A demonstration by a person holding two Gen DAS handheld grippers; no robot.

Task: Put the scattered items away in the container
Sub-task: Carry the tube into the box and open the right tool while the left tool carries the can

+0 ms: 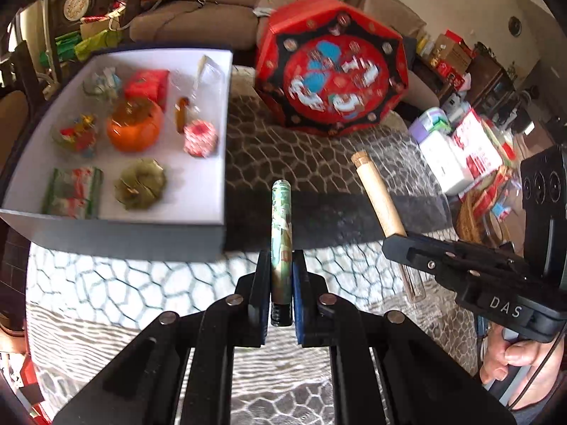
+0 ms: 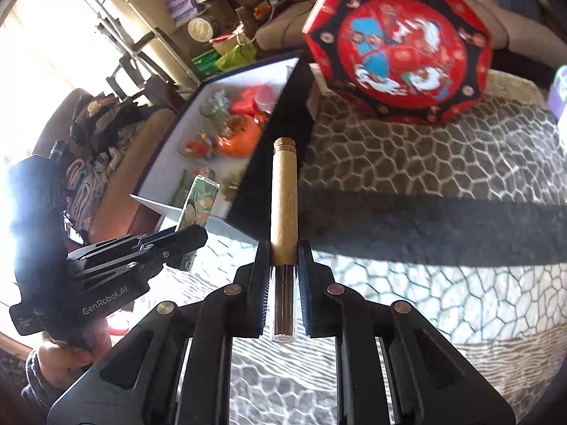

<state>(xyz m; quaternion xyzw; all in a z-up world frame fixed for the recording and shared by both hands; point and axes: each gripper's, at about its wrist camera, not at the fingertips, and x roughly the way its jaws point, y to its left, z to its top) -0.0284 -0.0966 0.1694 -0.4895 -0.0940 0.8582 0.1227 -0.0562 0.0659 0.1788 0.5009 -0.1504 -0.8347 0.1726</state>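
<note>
Your box [image 1: 216, 113] already holds about 9 items; 2 tubes remain, left fingers [image 1: 281, 276] pinching the green tube [image 1: 280, 219], right fingers [image 2: 282, 272] pinching the corked tube [image 2: 283, 205].

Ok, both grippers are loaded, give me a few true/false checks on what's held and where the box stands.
1. The left gripper is shut on a green patterned tube. True.
2. The right gripper is open. False: it is shut on a tan corked tube.
3. The white-lined box is bare inside. False: it holds an orange persimmon-shaped piece and other items.
4. The red octagonal box stands outside the white-lined box. True.
</note>
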